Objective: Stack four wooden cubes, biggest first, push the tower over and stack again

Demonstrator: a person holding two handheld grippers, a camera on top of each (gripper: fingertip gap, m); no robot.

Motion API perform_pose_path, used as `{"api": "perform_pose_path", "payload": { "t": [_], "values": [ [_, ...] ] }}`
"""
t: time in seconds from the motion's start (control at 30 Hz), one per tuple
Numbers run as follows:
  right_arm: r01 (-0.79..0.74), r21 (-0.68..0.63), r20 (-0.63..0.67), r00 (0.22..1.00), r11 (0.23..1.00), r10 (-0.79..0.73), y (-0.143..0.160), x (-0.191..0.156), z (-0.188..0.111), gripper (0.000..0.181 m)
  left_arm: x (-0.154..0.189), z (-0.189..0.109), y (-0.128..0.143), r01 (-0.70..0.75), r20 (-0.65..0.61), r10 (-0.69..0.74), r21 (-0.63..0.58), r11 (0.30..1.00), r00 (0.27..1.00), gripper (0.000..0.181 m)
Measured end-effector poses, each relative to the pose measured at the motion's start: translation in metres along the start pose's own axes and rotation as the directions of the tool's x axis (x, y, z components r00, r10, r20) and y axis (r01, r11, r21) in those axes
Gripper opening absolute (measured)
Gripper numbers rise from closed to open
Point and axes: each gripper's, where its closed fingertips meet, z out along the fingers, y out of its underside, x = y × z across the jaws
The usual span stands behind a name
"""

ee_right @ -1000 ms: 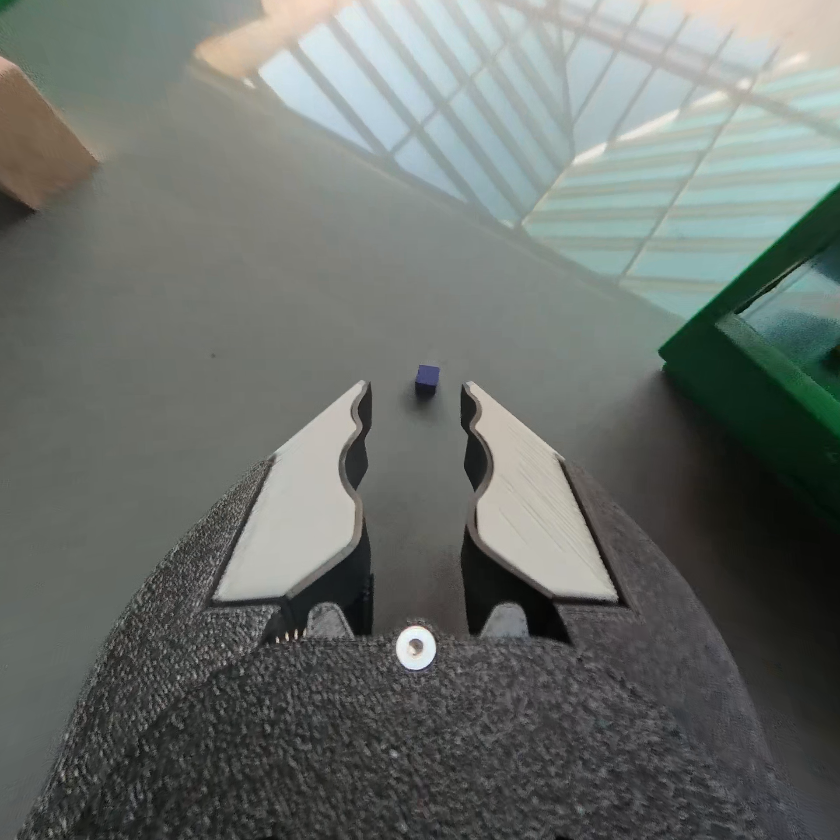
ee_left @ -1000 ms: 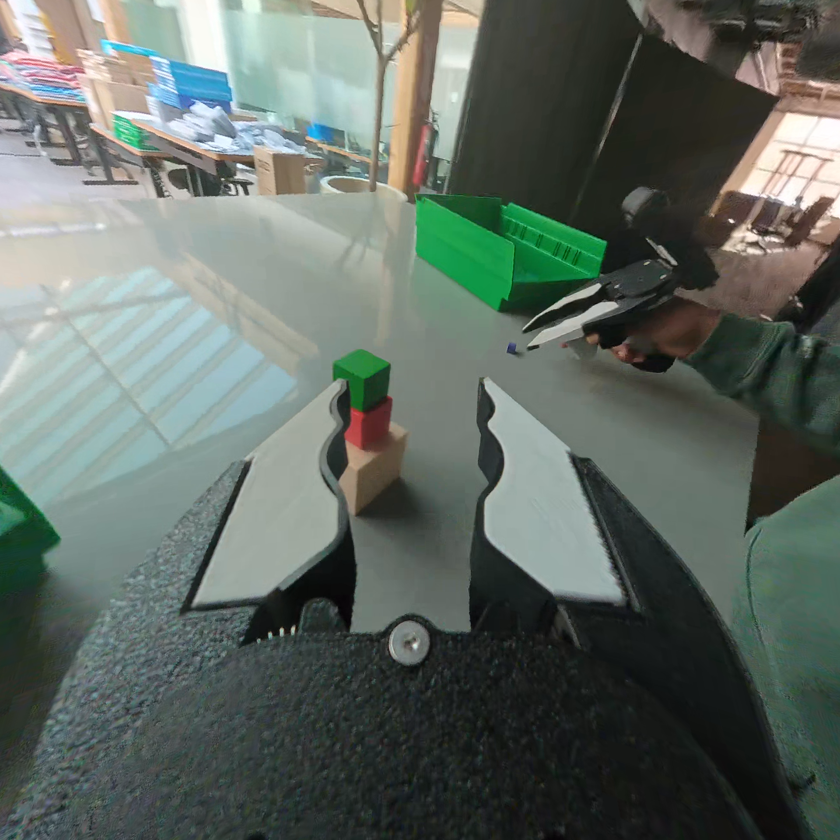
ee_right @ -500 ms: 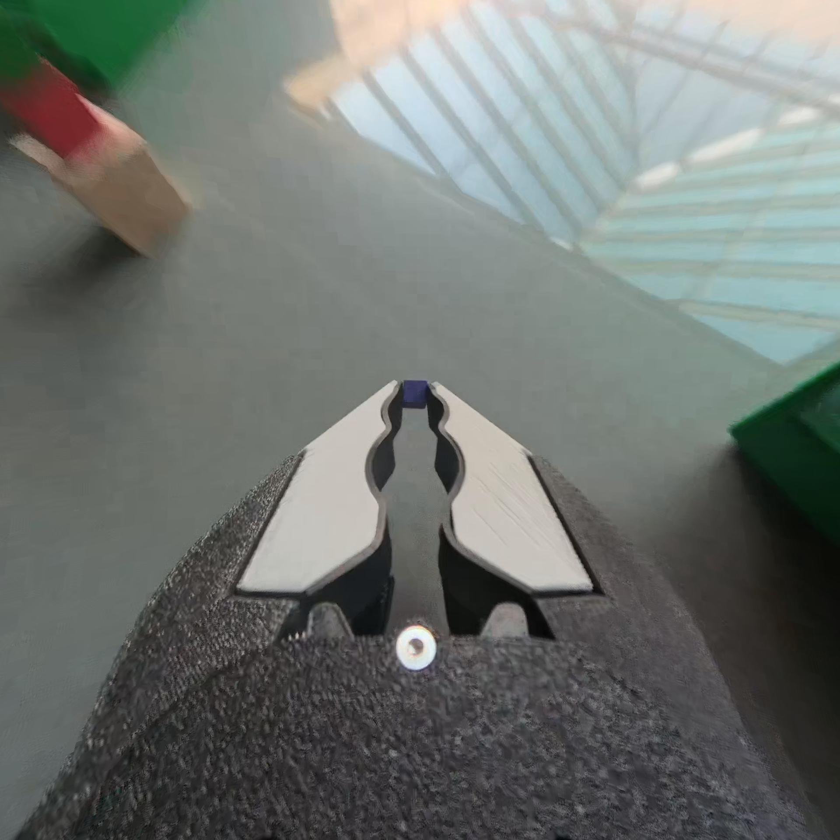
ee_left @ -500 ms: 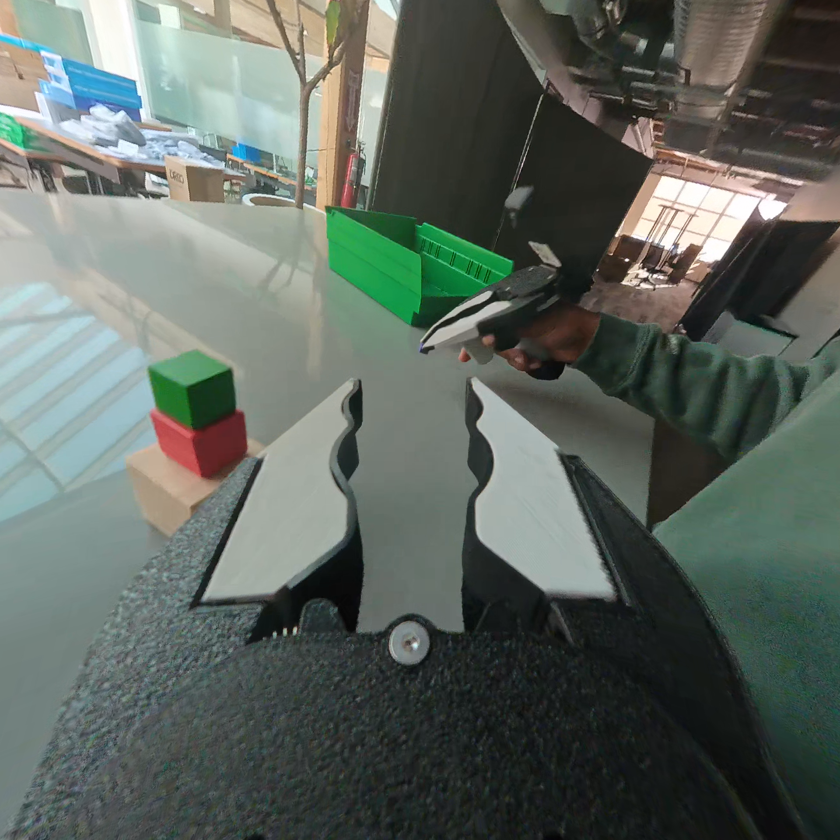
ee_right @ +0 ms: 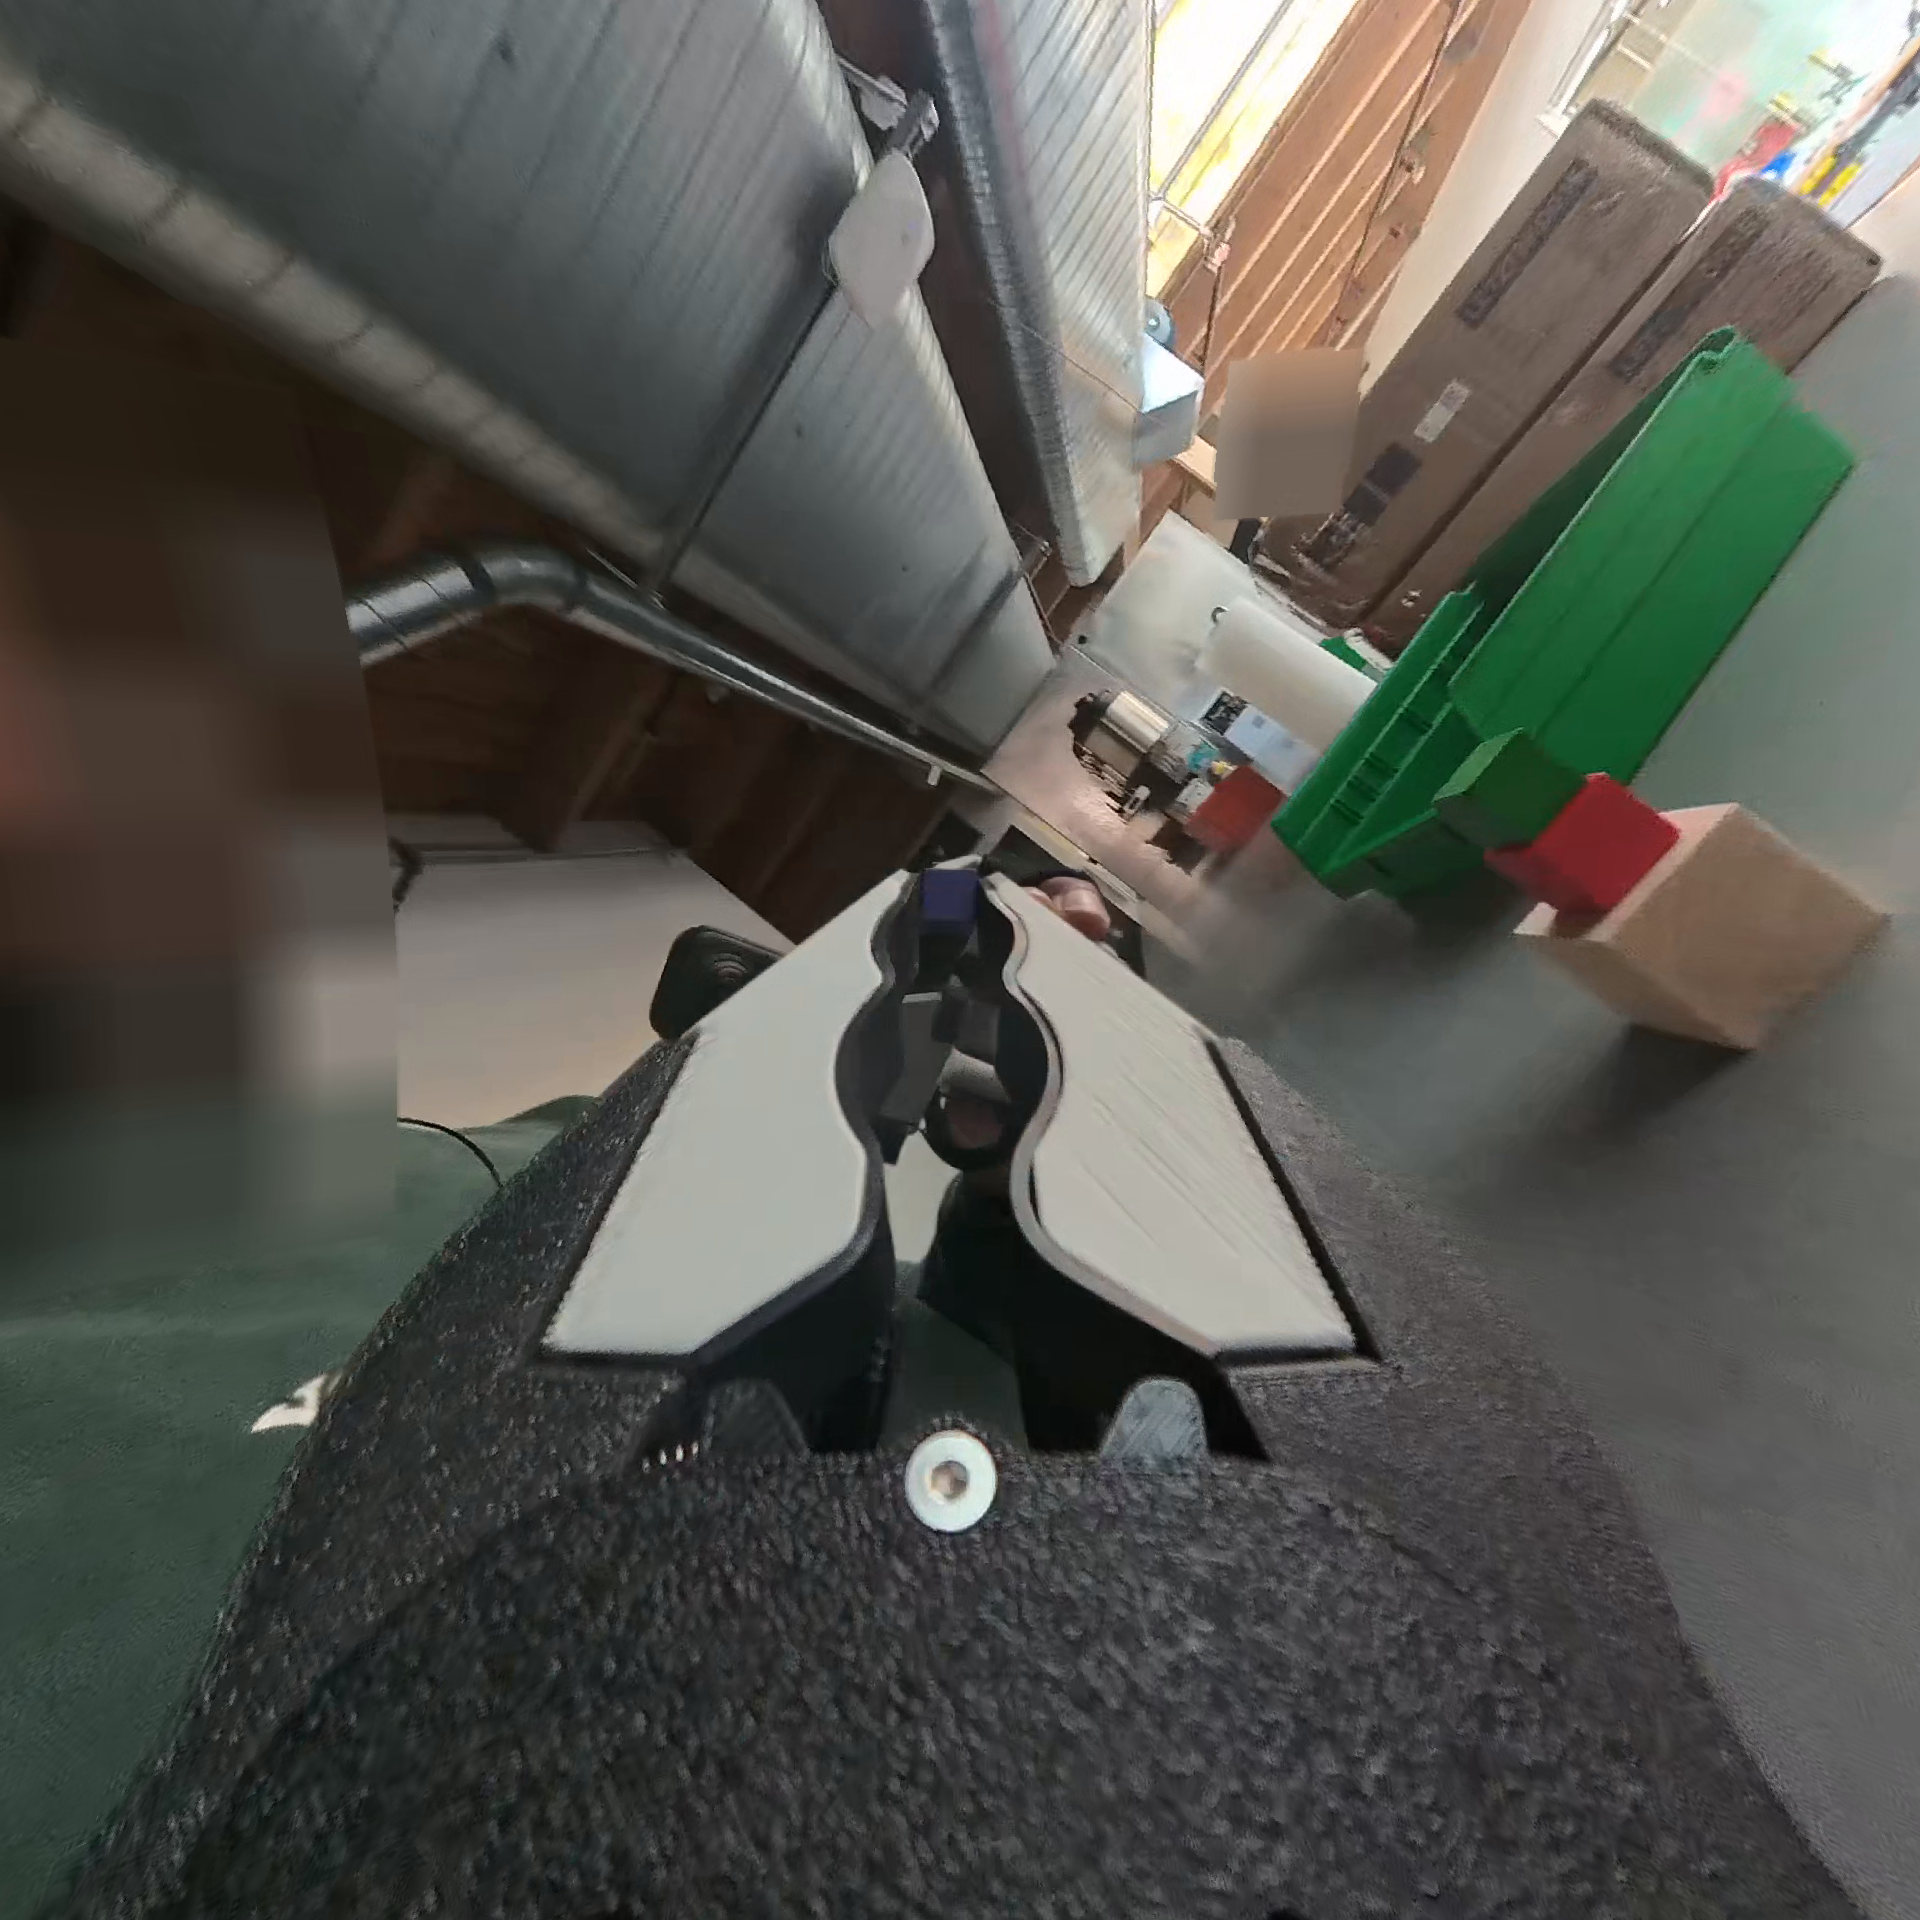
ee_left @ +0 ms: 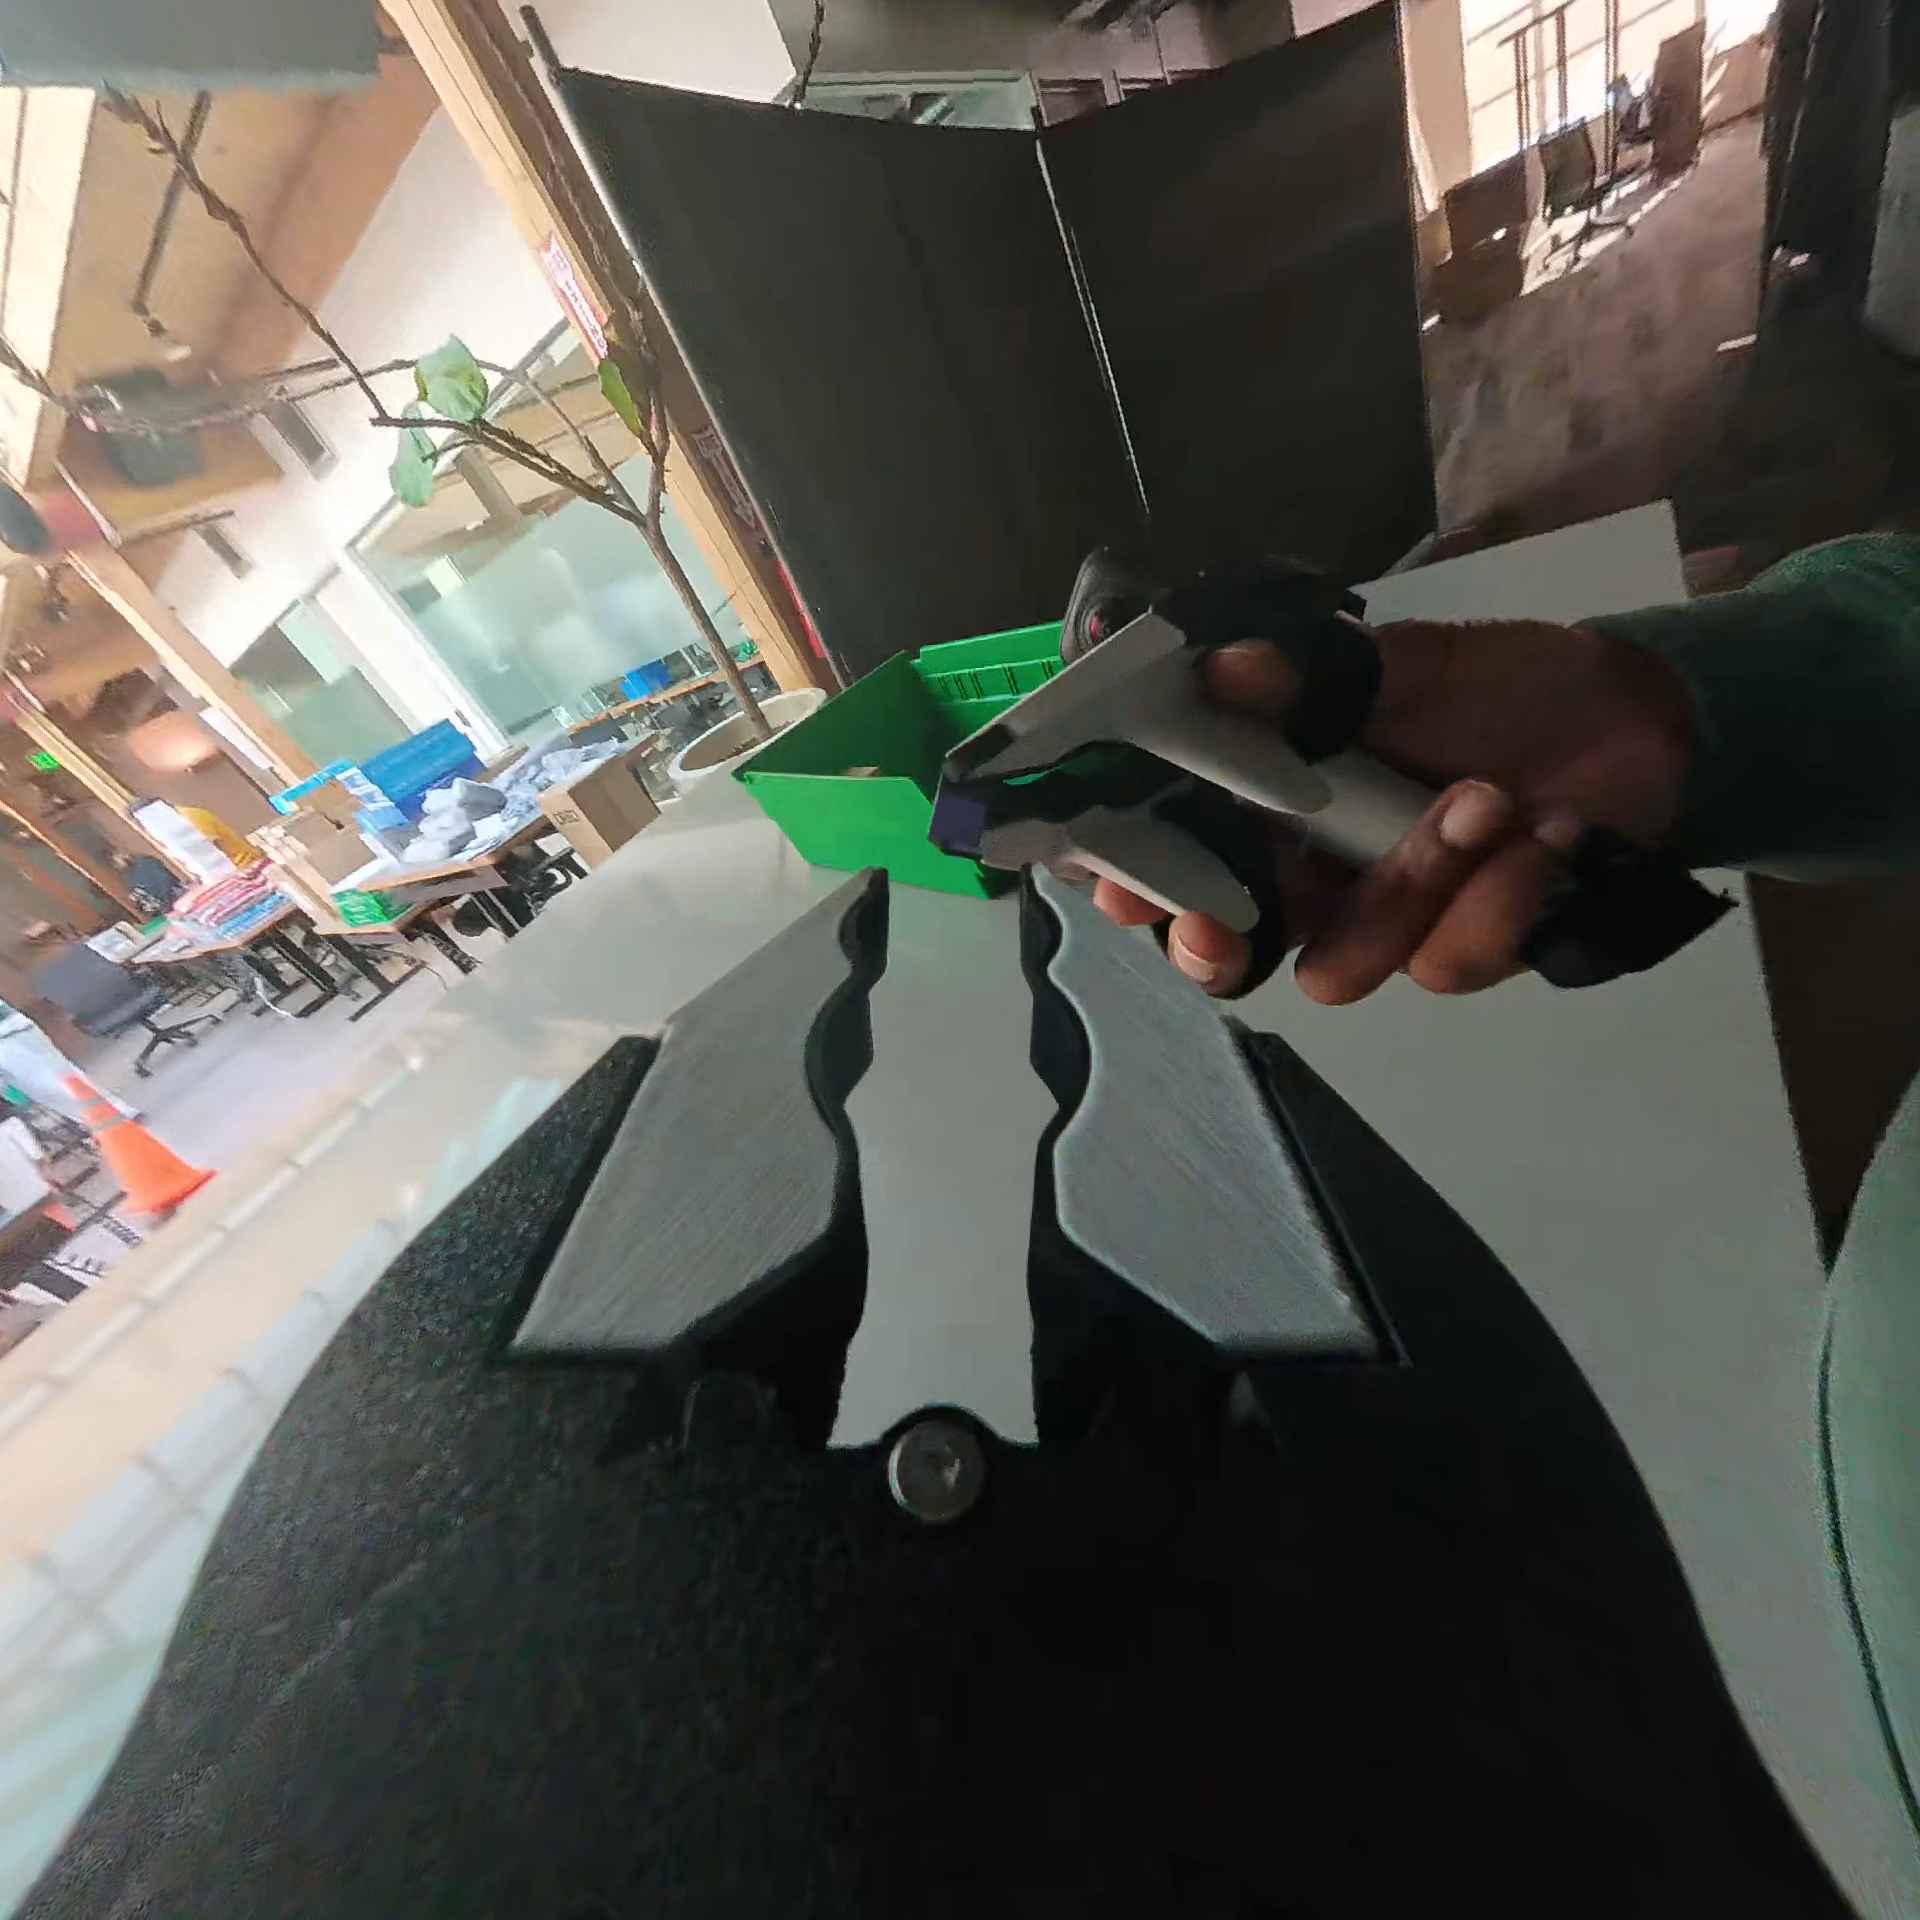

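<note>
A small blue cube (ee_right: pixel 950 900) is pinched between the fingertips of the right gripper (ee_right: pixel 952 896) and is held up off the grey table (ee_right: pixel 1558 1195). In the left wrist view the same cube (ee_left: pixel 958 814) is seen clamped at the tip of the right gripper (ee_left: pixel 966 805), which is gripped by a hand (ee_left: pixel 1455 821) in a green sleeve (ee_left: pixel 1787 707). The two fingers are closed on the cube, and a gap is left between them farther back where their edges curve.

The left gripper (ee_left: pixel 954 904) is held with its fingers spread and nothing between them; only the table surface (ee_left: pixel 935 1143) is seen in the gap. The cube is held just above and beyond the left gripper's fingertips, close to them but apart.

In the right wrist view a stack is seen on the table to the right: a tan block (ee_right: pixel 1714 925) at the bottom, a red block (ee_right: pixel 1584 842) on it, and a green block (ee_right: pixel 1507 795) on top. A green bin (ee_right: pixel 1621 582) stands just behind the stack. A second green bin (ee_left: pixel 842 800) is seen in the left wrist view, on the table behind the held cube. Part of the left gripper is seen through the gap between the right fingers.

Beyond the table, a black partition (ee_left: pixel 987 364), a potted tree (ee_left: pixel 644 499), cluttered workbenches and an orange cone (ee_left: pixel 140 1153) are seen.
</note>
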Motion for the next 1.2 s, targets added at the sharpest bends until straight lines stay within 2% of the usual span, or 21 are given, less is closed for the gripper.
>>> {"api": "perform_pose_path", "payload": {
  "t": [0.27,0.73,0.8,0.87,0.93,0.97,1.03,1.07,1.1,1.2],
  "values": [
    [-0.067,-0.017,0.017,0.998,0.998,0.067,0.015,0.001,0.008,0.011,0.002,-0.006,-0.004,-0.086,0.006,0.086,-0.018,0.996,0.996,0.018],
    [-0.096,-0.03,0.027,0.995,0.995,0.097,0.022,0.003,0.012,0.011,0.004,-0.009,0.001,-0.075,-0.051,0.073,-0.039,0.996,0.996,0.009],
    [-0.066,-0.031,0.02,0.998,0.997,0.067,0.022,0.005,0.012,0.012,0.004,-0.01,0.003,-0.042,-0.082,0.038,-0.051,0.998,0.996,0.009],
    [0.043,-0.023,-0.017,0.999,0.999,-0.044,0.018,0.007,0.008,0.019,-0.005,-0.017,0.004,-0.004,-0.109,-0.002,-0.057,0.998,0.994,0.009],
    [0.22,-0.062,-0.116,0.967,0.973,-0.226,0.011,0.013,-0.003,0.025,-0.021,-0.03,0.014,0.022,-0.169,-0.044,-0.13,0.991,0.985,0.009],
    [0.321,-0.108,-0.184,0.923,0.941,-0.337,0.008,0.019,-0.01,0.028,-0.036,-0.037,0.02,0.011,-0.168,-0.04,-0.17,0.985,0.985,0.009],
    [0.498,-0.252,-0.308,0.772,0.83,-0.556,0.004,0.034,-0.028,0.029,-0.064,-0.053,0.038,0.001,-0.198,-0.066,-0.311,0.95,0.978,0.009],
    [0.55,-0.323,-0.337,0.694,0.771,-0.636,0.004,0.04,-0.036,0.03,-0.078,-0.06,0.046,-0.005,-0.215,-0.085,-0.387,0.922,0.973,0.009],
    [0.571,-0.368,-0.342,0.651,0.734,-0.678,0.005,0.043,-0.042,0.03,-0.089,-0.065,0.055,-0.014,-0.235,-0.108,-0.465,0.885,0.966,0.009],
    [0.539,-0.38,-0.332,0.679,0.751,-0.655,0.012,0.045,-0.05,0.031,-0.113,-0.075,0.079,-0.061,-0.292,-0.187,-0.671,0.739,0.938,0.009]
  ]
}}
